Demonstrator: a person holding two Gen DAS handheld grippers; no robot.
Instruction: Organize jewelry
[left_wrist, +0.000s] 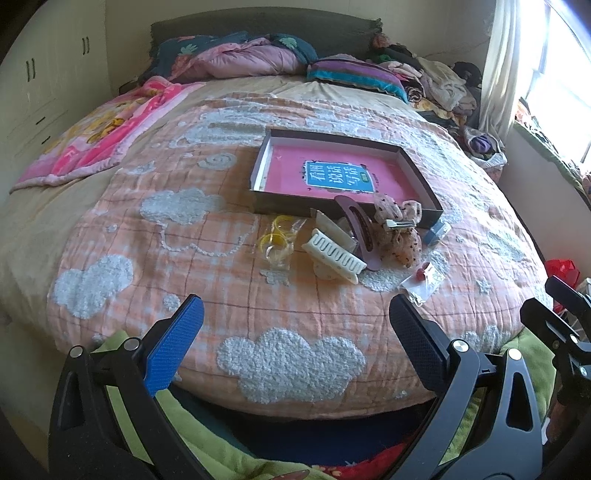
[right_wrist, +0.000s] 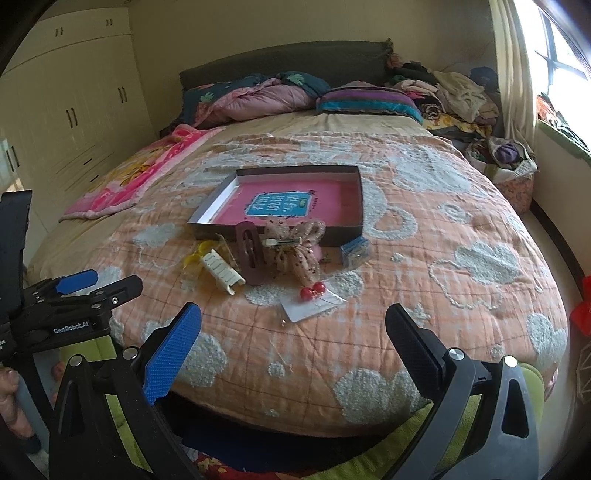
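Several light trinkets lie near the bed's (left_wrist: 110, 236) foot edge. Both grippers, left (left_wrist: 295, 343) and right (right_wrist: 293, 347), spread, empty. White clip (left_wrist: 334, 254) stiff; grasp its spine.

The quilt (left_wrist: 229, 302) is soft stitched cloth with rough, nubbly looped cloud patches. The box (left_wrist: 421, 177) looks like stiff matt cardboard, dark outside, with a smooth pink paper sheet lining its floor. The white hair claw (left_wrist: 334, 254) is smooth, slightly glossy plastic; the mauve hair clip (left_wrist: 360, 229) beside it is matt plastic. The bow (right_wrist: 295, 251) is thin, gauzy dotted fabric carrying a shiny metal clip. The yellow rings (left_wrist: 279, 236) are clear glossy plastic in a transparent film bag. The red beads (right_wrist: 312, 291) are glossy, lying on a smooth white card. The left gripper (left_wrist: 295, 354) has textured blue and black rubbery pads on matt black plastic arms with bright metal pins
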